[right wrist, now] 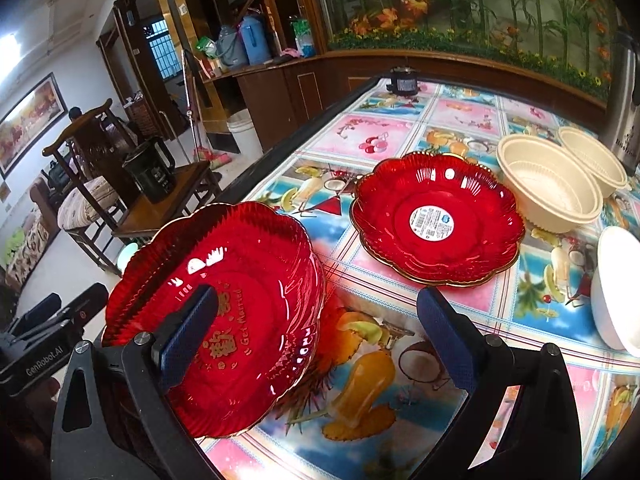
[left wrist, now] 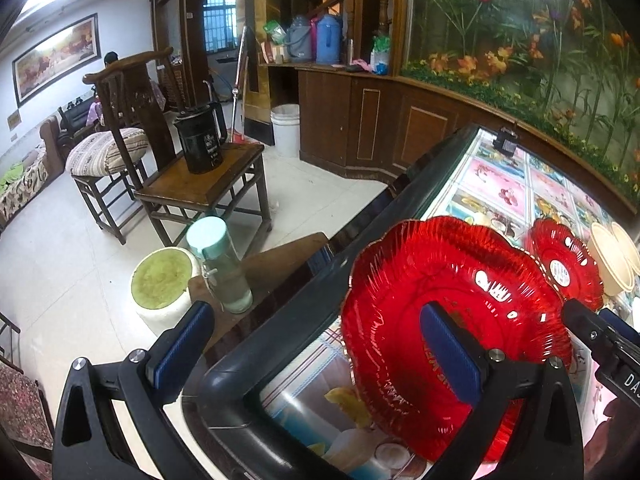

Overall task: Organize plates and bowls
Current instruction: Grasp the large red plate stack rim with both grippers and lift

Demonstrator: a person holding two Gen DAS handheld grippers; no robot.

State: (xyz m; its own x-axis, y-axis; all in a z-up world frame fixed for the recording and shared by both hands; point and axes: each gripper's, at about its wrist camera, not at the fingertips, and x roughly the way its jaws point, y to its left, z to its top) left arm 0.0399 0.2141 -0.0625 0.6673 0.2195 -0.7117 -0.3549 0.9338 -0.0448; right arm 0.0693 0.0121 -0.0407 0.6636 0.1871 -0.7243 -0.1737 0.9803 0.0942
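Note:
A red scalloped plate [right wrist: 224, 300] with gold lettering is tilted at the table's left edge; it also shows in the left wrist view [left wrist: 440, 300]. My right gripper [right wrist: 316, 328] is open, its left finger over this plate's inside. My left gripper [left wrist: 320, 344] is open, its right finger in front of the same plate, its left finger off the table edge. A second red plate [right wrist: 436, 216] with a white sticker lies flat further back. Two stacked cream bowls [right wrist: 548, 184] and another cream bowl [right wrist: 592, 160] stand behind it. A white bowl [right wrist: 616, 292] sits at the right.
The table [right wrist: 400, 128] has a fruit-print cloth and a dark raised rim [left wrist: 280, 308]. A small black device [right wrist: 404, 80] stands at its far end. Off the left edge are a bottle [left wrist: 224, 268] on a stool, a wooden chair with a black kettle [left wrist: 200, 140], and a white bucket [left wrist: 286, 128].

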